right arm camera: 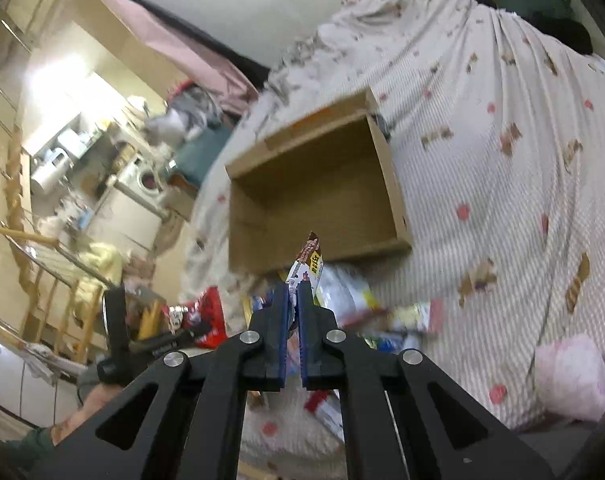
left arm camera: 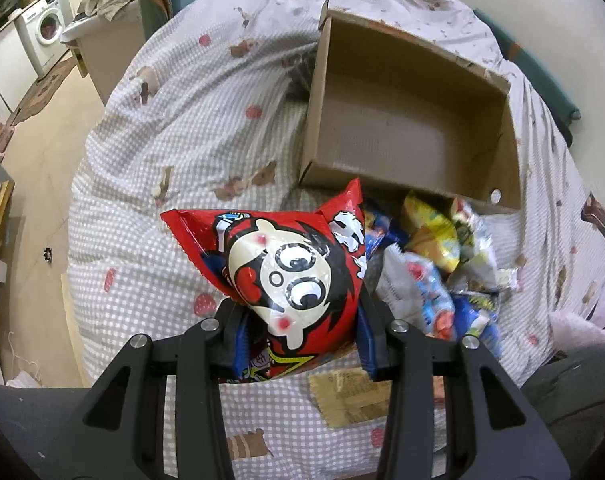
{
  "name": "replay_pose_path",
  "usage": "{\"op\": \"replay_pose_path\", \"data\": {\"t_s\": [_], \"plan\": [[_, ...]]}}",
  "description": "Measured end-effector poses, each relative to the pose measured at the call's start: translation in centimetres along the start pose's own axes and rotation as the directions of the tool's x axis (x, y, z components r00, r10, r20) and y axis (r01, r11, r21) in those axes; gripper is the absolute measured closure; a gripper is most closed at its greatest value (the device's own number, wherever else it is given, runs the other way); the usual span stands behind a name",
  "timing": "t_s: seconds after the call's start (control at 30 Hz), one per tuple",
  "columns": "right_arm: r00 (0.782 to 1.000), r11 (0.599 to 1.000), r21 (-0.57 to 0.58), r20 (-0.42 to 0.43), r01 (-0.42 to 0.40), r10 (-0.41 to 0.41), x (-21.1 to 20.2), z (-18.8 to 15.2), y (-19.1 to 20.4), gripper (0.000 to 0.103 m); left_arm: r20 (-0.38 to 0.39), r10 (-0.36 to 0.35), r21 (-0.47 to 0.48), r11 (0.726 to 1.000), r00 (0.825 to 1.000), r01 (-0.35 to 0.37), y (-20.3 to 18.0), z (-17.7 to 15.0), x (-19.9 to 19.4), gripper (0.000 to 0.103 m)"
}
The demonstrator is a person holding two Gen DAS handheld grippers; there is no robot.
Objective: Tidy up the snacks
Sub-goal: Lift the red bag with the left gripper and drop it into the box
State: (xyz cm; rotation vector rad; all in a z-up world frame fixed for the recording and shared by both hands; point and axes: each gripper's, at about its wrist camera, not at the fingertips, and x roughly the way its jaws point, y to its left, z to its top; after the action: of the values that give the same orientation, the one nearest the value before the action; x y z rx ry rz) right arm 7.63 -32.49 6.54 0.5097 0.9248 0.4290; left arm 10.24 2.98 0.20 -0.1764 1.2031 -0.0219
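My left gripper (left arm camera: 300,308) is shut on a puffy red snack bag with a cartoon face (left arm camera: 286,268), held above the bed, near the front left corner of an open, empty cardboard box (left arm camera: 406,136). My right gripper (right arm camera: 294,292) is shut on a thin brown-and-white snack packet (right arm camera: 308,264), held up in front of the same box (right arm camera: 314,196). A pile of colourful snack packets (left arm camera: 442,268) lies on the bedcover at the box's near side; it also shows in the right wrist view (right arm camera: 366,312). The red bag and the left gripper show at the lower left of the right wrist view (right arm camera: 206,316).
The box sits on a bed with a grey checked cover (left arm camera: 150,184). A flat tan packet (left arm camera: 354,396) lies near my left gripper. A pink cloth (right arm camera: 570,376) lies on the right. A washing machine (left arm camera: 46,28) and cabinets stand beyond the floor on the left.
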Motion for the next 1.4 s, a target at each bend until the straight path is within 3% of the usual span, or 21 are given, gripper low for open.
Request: {"op": "replay_pose_path", "data": {"t_s": [0.33,0.73,1.4], "plan": [[0.999,1.000,-0.007,0.046,-0.004,0.004,2.5,3.6,0.3,0.098,0.113,-0.032,0.074,0.997,0.993,0.024,-3.0,5.9,-3.2,0.065],[0.999,1.000,0.026,0.042,0.002,-0.003,8.3,6.7,-1.8,0.098,0.162,-0.022,0.122,0.993,0.986,0.003,-6.1,11.1,-0.6,0.065],[0.997,0.999,-0.016,-0.070,0.040,-0.041,16.3,6.2,-3.6,0.098,0.189,0.017,0.159,0.986,0.982,-0.048,-7.2,10.9,6.9,0.065]]}}
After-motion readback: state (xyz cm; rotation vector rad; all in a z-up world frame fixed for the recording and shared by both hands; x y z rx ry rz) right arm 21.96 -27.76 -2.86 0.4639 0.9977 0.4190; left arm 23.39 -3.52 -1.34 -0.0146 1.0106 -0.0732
